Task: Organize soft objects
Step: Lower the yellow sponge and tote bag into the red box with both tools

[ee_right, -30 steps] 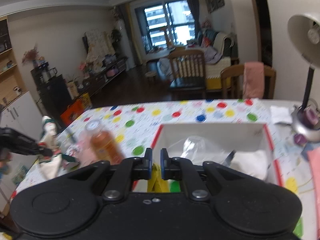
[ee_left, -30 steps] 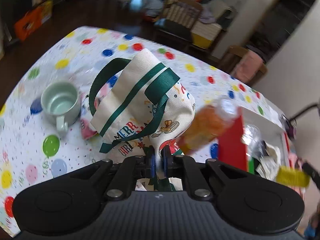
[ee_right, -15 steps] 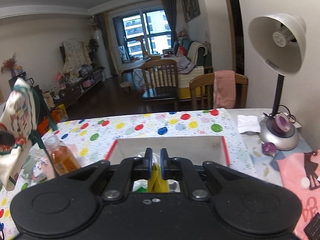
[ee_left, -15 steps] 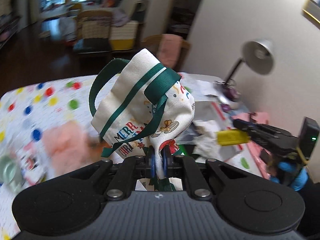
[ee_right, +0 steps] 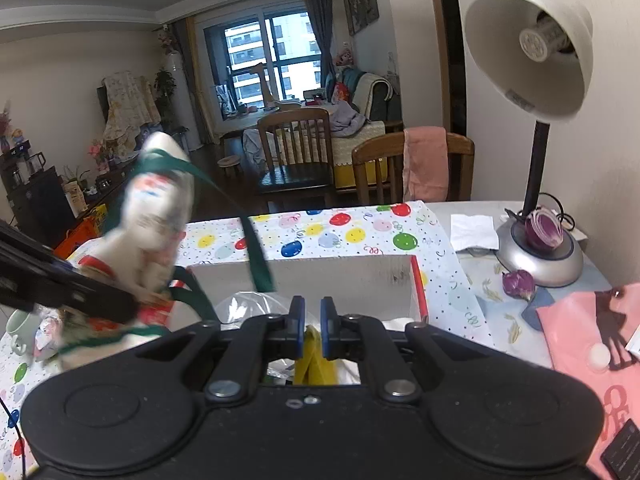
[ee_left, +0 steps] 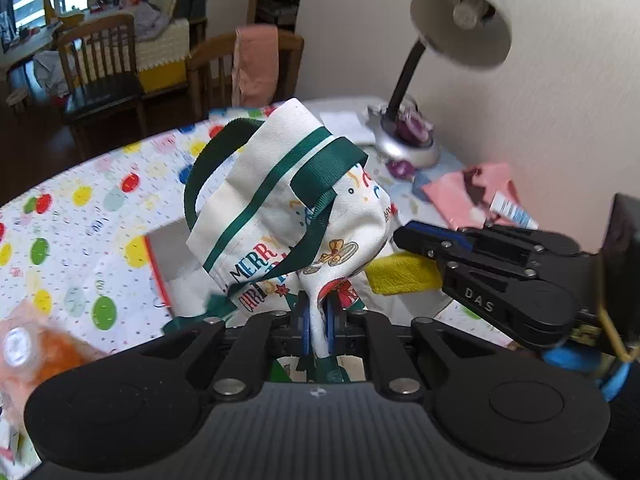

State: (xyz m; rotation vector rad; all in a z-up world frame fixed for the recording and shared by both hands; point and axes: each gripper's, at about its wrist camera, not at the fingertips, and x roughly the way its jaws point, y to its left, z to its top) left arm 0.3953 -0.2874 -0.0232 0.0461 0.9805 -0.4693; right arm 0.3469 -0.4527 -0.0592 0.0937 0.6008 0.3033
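My left gripper (ee_left: 316, 320) is shut on a cream Christmas tote bag (ee_left: 280, 224) with green straps and holds it in the air over the white box (ee_left: 168, 240). The bag shows blurred at the left of the right wrist view (ee_right: 156, 216). My right gripper (ee_right: 310, 324) is shut on a yellow cloth (ee_right: 312, 360) above the same box (ee_right: 344, 276). In the left wrist view the right gripper (ee_left: 404, 236) holds the yellow cloth (ee_left: 400, 276) just right of the bag.
A desk lamp (ee_right: 536, 248) stands at the right by the wall, with a pink cloth (ee_right: 592, 336) in front of it. An orange bottle (ee_left: 40, 356) and a green mug (ee_right: 20, 328) are at the left. Wooden chairs (ee_right: 384, 172) stand behind the table.
My left gripper swung right with the bag, from over the mug and bottle to over the white box beside the right gripper. The right gripper edged forward and still holds the yellow cloth.
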